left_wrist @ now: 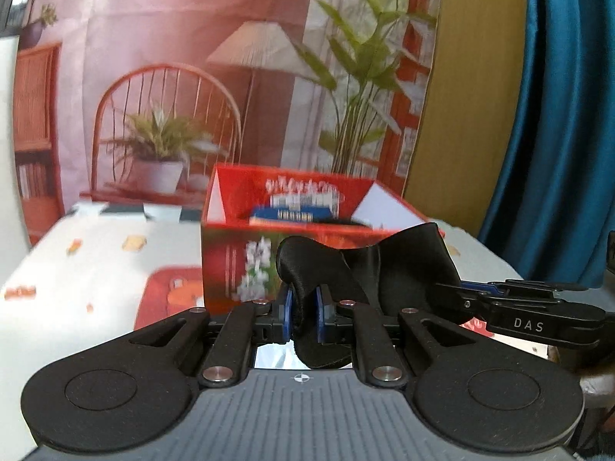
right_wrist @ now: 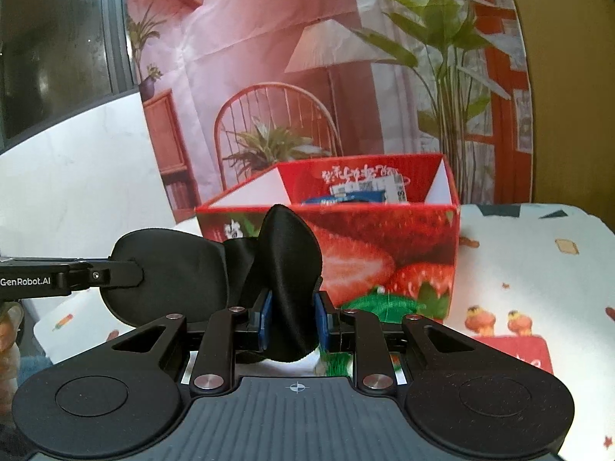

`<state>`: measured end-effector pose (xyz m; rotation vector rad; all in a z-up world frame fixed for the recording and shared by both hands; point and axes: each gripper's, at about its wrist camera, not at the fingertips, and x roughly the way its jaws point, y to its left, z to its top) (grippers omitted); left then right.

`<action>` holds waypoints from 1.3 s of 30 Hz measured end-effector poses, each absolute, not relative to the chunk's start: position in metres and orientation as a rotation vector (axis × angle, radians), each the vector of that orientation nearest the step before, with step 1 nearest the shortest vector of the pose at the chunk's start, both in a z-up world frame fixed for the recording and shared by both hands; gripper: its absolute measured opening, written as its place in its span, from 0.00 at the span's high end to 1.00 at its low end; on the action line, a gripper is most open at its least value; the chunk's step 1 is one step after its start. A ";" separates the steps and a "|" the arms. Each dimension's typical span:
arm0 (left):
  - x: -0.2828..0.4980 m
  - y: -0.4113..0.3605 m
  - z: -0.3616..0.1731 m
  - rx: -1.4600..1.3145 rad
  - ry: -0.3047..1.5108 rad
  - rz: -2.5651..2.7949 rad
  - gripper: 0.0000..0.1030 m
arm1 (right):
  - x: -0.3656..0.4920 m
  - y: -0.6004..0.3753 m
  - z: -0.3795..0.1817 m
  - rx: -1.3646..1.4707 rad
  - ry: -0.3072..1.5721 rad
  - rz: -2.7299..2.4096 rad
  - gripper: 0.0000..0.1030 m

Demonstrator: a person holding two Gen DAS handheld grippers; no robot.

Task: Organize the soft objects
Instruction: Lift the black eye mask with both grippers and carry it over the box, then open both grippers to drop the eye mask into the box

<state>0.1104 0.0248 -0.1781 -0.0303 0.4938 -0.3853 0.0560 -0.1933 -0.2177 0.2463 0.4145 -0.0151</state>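
One lobe of a black satin eye mask (left_wrist: 307,280) is pinched between the blue pads of the left claw (left_wrist: 303,313), and the other lobe is clamped in the same way by the right claw (right_wrist: 292,317), so the mask is held above the tabletop (right_wrist: 538,269) between the two. The tabletop is covered by a white cloth printed with small cartoon figures, and behind it a backdrop (left_wrist: 173,77) printed with a chair, lamp and plants is seen. The mask is shown folded and glossy, just in front of an open red strawberry-print box (right_wrist: 384,253).
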 end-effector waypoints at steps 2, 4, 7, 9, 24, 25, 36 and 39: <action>0.115 0.024 -0.168 -0.024 0.462 -0.387 0.87 | 0.061 -0.196 -0.210 0.239 0.394 -0.014 0.79; 0.120 0.024 -0.158 -0.019 0.434 -0.389 0.87 | 0.068 -0.201 -0.200 0.237 0.370 -0.012 0.79; 0.133 0.022 -0.142 -0.014 0.389 -0.386 0.87 | 0.081 -0.211 -0.182 0.233 0.330 -0.011 0.79; 0.143 0.018 -0.130 -0.012 0.365 -0.386 0.87 | 0.091 -0.216 -0.171 0.226 0.309 -0.009 0.79; 0.264 -0.020 -0.127 -0.024 0.567 -0.369 0.87 | 0.210 -0.270 -0.152 0.324 0.470 -0.048 0.79; 0.270 -0.020 -0.132 -0.022 0.593 -0.369 0.87 | 0.215 -0.273 -0.157 0.341 0.500 -0.051 0.79; 0.324 -0.029 -0.182 0.018 0.843 -0.381 0.87 | 0.250 -0.297 -0.208 0.468 0.755 -0.092 0.79; 0.336 -0.033 -0.189 0.037 0.865 -0.378 0.87 | 0.258 -0.298 -0.213 0.476 0.790 -0.092 0.79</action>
